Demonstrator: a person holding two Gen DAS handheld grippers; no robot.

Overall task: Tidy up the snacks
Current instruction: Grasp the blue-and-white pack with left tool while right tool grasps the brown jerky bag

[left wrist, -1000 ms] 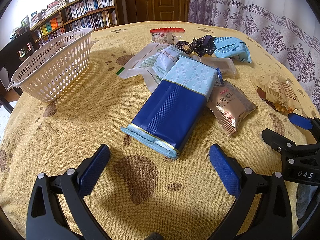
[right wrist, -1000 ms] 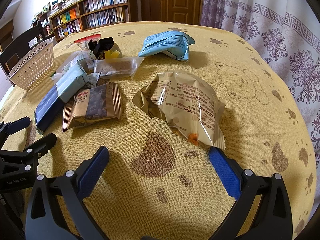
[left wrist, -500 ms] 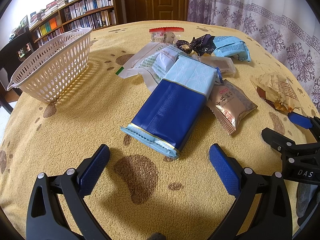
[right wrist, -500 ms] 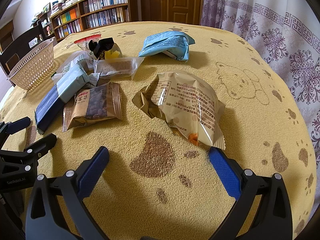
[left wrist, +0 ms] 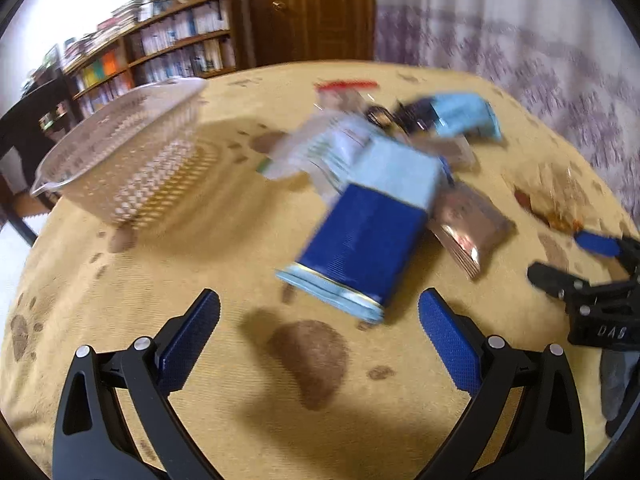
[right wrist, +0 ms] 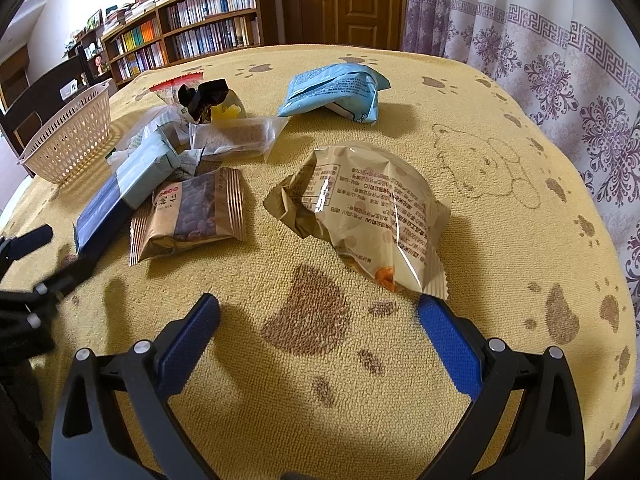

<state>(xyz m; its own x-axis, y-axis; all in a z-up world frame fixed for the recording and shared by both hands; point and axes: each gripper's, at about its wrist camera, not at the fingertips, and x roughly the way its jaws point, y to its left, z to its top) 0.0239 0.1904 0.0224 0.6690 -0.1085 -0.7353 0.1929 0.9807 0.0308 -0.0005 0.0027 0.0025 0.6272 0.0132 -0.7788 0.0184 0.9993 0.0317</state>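
Snack packs lie in a heap on the yellow paw-print tablecloth (left wrist: 132,288). A dark blue and pale blue pack (left wrist: 368,240) lies just ahead of my left gripper (left wrist: 320,320), which is open and holds nothing. A white perforated basket (left wrist: 132,160) stands at the far left. In the right wrist view a tan crinkled bag (right wrist: 368,208) lies just beyond my open right gripper (right wrist: 318,318). A brown nut pack (right wrist: 192,212), a clear-wrapped bar (right wrist: 236,136) and a light blue bag (right wrist: 336,92) lie farther off. The left wrist view is blurred.
A bookshelf (right wrist: 192,40) and a wooden door (right wrist: 348,0) stand behind the table. A patterned curtain (right wrist: 560,60) hangs along the right. A dark chair (right wrist: 44,96) stands beside the basket. The right gripper (left wrist: 592,280) shows at the right edge of the left wrist view.
The left wrist view has swung, so the blue pack and basket now sit further right and blurred. The right gripper has barely moved. Both stay open.
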